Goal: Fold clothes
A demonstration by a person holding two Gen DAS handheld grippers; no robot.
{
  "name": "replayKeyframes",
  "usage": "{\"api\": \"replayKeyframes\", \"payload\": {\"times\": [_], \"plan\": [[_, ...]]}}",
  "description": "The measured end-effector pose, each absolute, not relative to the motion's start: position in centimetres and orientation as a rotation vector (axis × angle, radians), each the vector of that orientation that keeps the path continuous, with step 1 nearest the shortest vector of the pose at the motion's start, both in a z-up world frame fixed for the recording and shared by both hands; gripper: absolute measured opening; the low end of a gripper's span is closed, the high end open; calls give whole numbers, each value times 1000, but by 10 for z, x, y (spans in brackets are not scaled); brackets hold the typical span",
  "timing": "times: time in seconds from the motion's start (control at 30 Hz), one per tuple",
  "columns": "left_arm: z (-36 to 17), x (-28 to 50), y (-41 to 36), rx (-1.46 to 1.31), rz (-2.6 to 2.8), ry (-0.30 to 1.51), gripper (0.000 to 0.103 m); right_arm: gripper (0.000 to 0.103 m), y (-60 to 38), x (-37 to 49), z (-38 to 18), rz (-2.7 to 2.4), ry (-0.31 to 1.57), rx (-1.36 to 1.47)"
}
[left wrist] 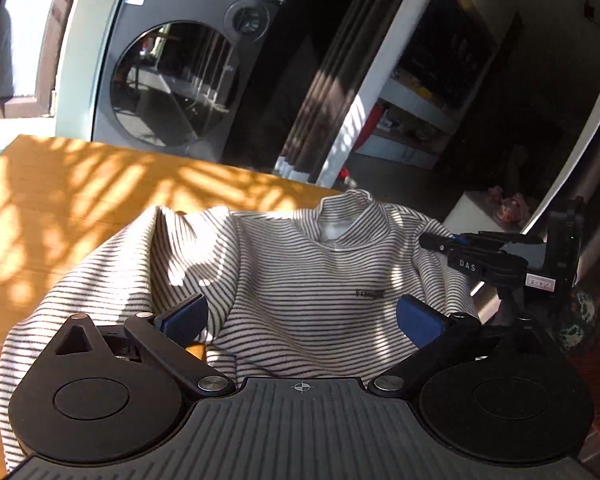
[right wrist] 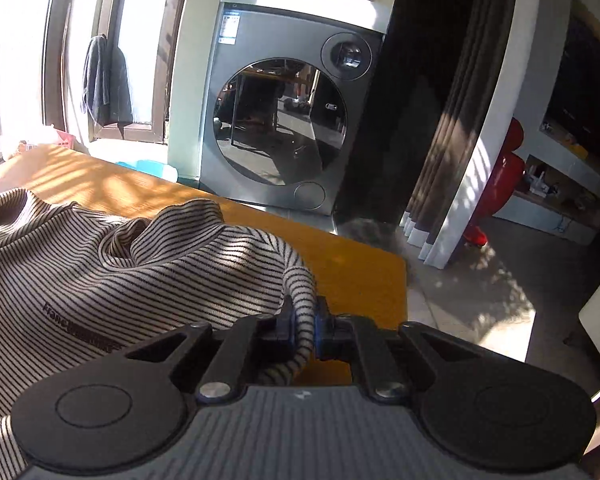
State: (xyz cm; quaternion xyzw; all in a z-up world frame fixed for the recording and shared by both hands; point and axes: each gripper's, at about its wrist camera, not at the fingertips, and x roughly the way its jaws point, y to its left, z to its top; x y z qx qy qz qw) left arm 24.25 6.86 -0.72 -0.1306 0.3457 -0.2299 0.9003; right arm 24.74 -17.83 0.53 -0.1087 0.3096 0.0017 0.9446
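A white shirt with thin black stripes (left wrist: pixel 292 280) lies rumpled on the wooden table (left wrist: pixel 80 200), collar toward the far edge. My left gripper (left wrist: pixel 300 316) is open, its blue pads on either side of the shirt's lower front, holding nothing. My right gripper (right wrist: pixel 303 326) is shut on a bunched fold of the striped shirt (right wrist: pixel 140 272) near its right shoulder or sleeve. The right gripper also shows in the left wrist view (left wrist: pixel 432 242) at the shirt's right edge.
A grey front-loading washing machine (right wrist: pixel 284 120) stands beyond the table's far edge. Dark curtains (right wrist: pixel 440 140) and shelving (right wrist: pixel 560 184) are to the right. The table's right corner (right wrist: pixel 396 264) is close to my right gripper. A dark cloth (right wrist: pixel 104 84) hangs by the window.
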Motion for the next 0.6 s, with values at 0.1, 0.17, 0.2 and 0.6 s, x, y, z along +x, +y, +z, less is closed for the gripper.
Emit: {"api": "replayKeyframes", "payload": {"times": [0.1, 0.17, 0.2, 0.6], "plan": [[-28, 260, 73, -269, -395, 762, 97, 10, -195, 252, -16, -56, 634, -244], [-28, 258, 77, -206, -325, 746, 97, 16, -196, 241, -6, -78, 608, -239], [-29, 257, 82, -187, -299, 741, 97, 18, -197, 236, -1, -89, 595, -236], [2, 215, 128, -330, -400, 690, 99, 39, -174, 88, 4, 210, 643, -55]]}}
